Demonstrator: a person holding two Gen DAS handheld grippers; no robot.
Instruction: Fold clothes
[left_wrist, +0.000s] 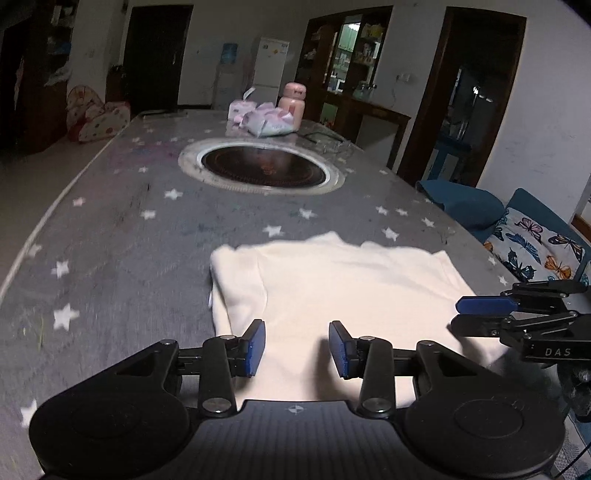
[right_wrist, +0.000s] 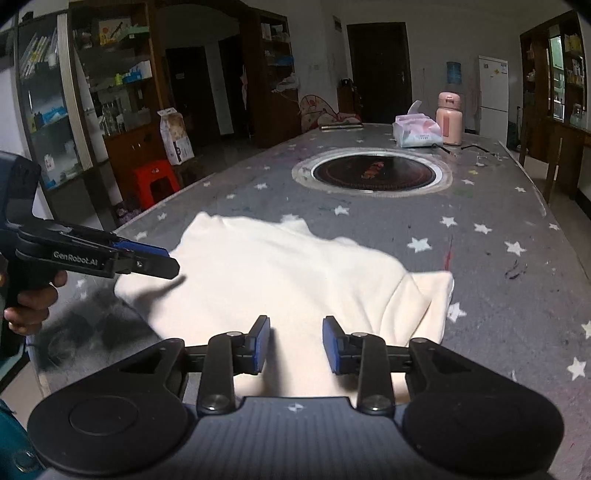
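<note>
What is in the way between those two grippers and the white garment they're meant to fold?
Nothing visible. The left gripper and right gripper both hang open directly over the garment. The tissue pack and pink bottle sit far off across the table.

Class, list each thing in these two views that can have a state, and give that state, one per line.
Left gripper: open, empty, over the garment.
Right gripper: open, empty, over the garment.
Cream garment: partly folded, lying flat on the table.
Round hob: set into the table, nothing on it.
Pink flask: upright, lid on.
Tissue pack: open, a tissue sticking up.
</note>
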